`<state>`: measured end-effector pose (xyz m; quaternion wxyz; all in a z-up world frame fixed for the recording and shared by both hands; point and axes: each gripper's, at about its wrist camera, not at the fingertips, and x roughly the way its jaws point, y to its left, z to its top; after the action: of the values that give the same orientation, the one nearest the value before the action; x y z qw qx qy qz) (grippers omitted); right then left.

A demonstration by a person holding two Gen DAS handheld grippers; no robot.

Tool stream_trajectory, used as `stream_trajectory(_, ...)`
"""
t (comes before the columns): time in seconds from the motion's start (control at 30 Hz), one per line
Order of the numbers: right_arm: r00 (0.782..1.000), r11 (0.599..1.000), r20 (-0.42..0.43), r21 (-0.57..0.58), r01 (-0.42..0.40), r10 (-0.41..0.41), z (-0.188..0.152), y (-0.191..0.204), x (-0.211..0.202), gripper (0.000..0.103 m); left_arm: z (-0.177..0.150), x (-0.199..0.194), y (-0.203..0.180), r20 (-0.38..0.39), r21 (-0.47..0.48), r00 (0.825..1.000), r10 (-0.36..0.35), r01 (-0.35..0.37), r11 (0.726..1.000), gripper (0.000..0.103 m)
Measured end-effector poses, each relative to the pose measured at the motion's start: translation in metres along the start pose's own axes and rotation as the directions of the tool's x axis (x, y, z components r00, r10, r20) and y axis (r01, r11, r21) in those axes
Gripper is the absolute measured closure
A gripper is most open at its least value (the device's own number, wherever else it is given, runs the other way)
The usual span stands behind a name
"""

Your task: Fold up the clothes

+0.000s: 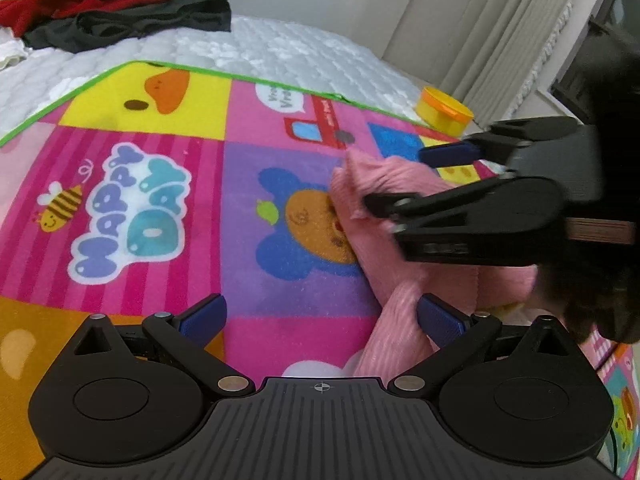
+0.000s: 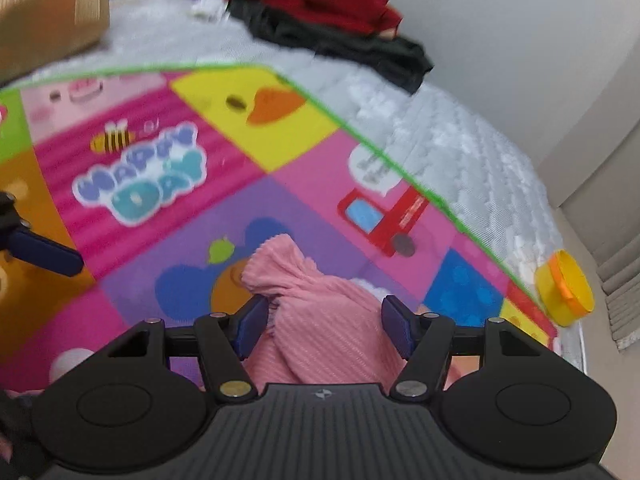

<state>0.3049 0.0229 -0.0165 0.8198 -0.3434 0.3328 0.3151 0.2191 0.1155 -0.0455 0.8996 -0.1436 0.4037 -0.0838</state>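
While lying bunched on the play mat (image 2: 168, 216) beside its bear patch, pink garment (image 2: 320, 320) sits between spread right hand-held gripper (image 2: 324, 326), unpinched. Left hand-held gripper (image 1: 320, 320) spread, empty. Risk: closing on loose ridges, dragging layers, skewing the fold.

Both wrist cameras look steeply down, close over the play mat (image 1: 160, 208) on the bed (image 1: 280, 48); both views share the pink garment (image 2: 320, 340).

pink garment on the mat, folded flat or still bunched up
Bunched up. The pink garment lies in rumpled humps on the play mat, one end poking upward, between the open right gripper fingers.
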Motion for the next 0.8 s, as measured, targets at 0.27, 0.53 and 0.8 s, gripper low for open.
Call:
stream_trajectory(0.27, 0.961, 0.940, 0.270, 0.310, -0.142, 0.056, 0.039, -0.057, -0.082, 0.089, -0.015, 0.019, -0.013, -0.087, 0.044, 0.989, -0.123, 0.127, 0.991, 0.000)
stream_trajectory(0.53, 0.904, 0.814, 0.420, 0.494, -0.305, 0.084, -0.012, -0.110, -0.135, 0.089, -0.053, 0.017, -0.047, -0.120, 0.282, 0.992, 0.028, 0.007, 0.959, 0.007)
stream_trajectory(0.8, 0.986, 0.748, 0.150, 0.662, -0.046, -0.072, -0.141, -0.136, -0.080, 0.077, -0.084, -0.024, -0.043, -0.182, 0.386, 0.958, 0.219, -0.136, 0.913, 0.005)
